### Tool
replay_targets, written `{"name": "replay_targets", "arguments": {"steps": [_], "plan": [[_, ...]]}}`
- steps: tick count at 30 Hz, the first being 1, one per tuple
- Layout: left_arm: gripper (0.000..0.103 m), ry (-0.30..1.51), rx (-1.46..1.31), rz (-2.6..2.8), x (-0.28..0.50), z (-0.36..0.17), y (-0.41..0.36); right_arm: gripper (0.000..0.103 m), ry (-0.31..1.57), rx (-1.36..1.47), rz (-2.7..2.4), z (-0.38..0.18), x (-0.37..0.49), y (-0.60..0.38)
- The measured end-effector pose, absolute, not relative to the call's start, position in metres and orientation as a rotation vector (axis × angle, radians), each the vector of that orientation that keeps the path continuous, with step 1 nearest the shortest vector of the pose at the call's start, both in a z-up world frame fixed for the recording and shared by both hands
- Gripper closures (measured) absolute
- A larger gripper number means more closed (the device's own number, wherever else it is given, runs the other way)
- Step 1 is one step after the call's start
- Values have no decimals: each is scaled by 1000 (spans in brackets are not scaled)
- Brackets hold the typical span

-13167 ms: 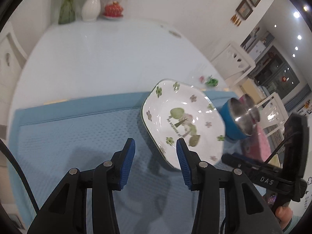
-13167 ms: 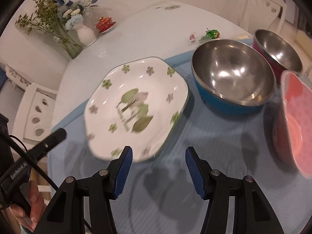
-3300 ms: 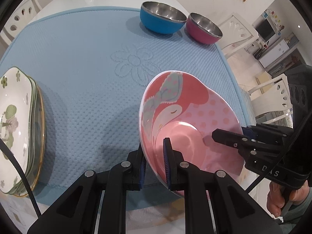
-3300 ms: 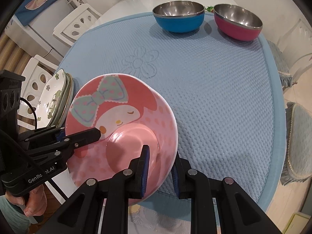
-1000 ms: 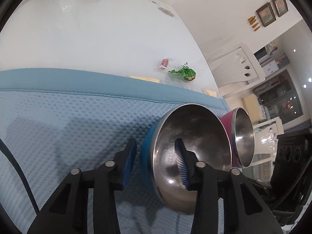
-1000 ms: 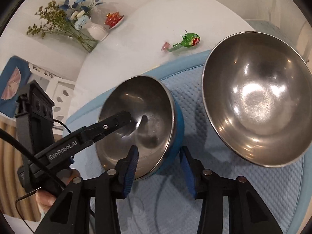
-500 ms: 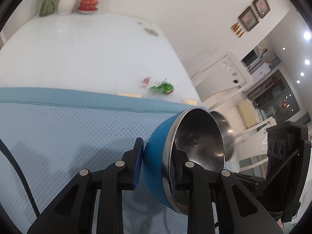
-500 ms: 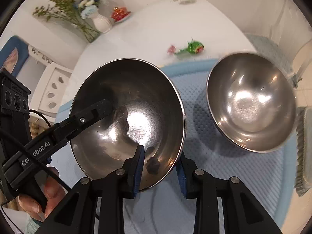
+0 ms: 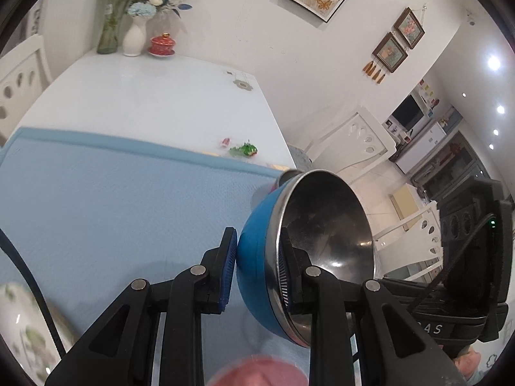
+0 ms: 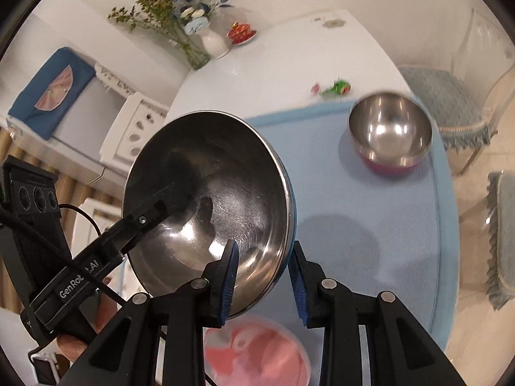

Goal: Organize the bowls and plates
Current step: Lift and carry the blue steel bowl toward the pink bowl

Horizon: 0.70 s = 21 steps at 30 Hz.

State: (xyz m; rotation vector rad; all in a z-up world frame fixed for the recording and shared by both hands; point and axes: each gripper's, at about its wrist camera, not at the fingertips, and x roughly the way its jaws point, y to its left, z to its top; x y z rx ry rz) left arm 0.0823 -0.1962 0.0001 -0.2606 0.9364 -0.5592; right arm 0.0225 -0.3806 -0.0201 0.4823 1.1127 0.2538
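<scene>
My left gripper [image 9: 257, 270] is shut on the rim of the blue steel bowl [image 9: 257, 257] and holds it tilted above the blue mat [image 9: 112, 199]. My right gripper [image 10: 262, 278] is shut on the opposite rim of the same bowl [image 10: 209, 206]; the left gripper's finger reaches into the bowl from the left. The pink steel bowl [image 10: 389, 135] stands on the mat at the far right. The pink cartoon plate [image 10: 257, 353] lies on the mat right below both grippers. The flower-patterned plates [image 9: 22, 337] show at the lower left edge, partly hidden.
A vase of flowers [image 9: 135, 35] and a red lidded cup [image 9: 163, 43] stand at the table's far end. Candy wrappers [image 9: 243, 149] lie on the white table [image 9: 145, 103] past the mat. White chairs [image 9: 351, 141] stand around the table.
Both grippers have lifted the blue bowl up off the mat and drawn it back toward the near edge, away from the pink bowl. The pink plate has come into view below.
</scene>
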Motion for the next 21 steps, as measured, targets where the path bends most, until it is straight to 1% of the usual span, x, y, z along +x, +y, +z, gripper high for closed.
{"name": "replay_targets", "arguments": {"steps": [7, 15, 21], "plan": [[82, 969, -225, -567, 23, -1, -185, 73, 1196, 517, 266, -42, -41, -363], [82, 1063, -216, -644, -28, -33, -178, 73, 1299, 503, 196, -74, -107, -342], [82, 1093, -163, -662, -61, -50, -176, 73, 1347, 519, 149, -90, -132, -331]]}}
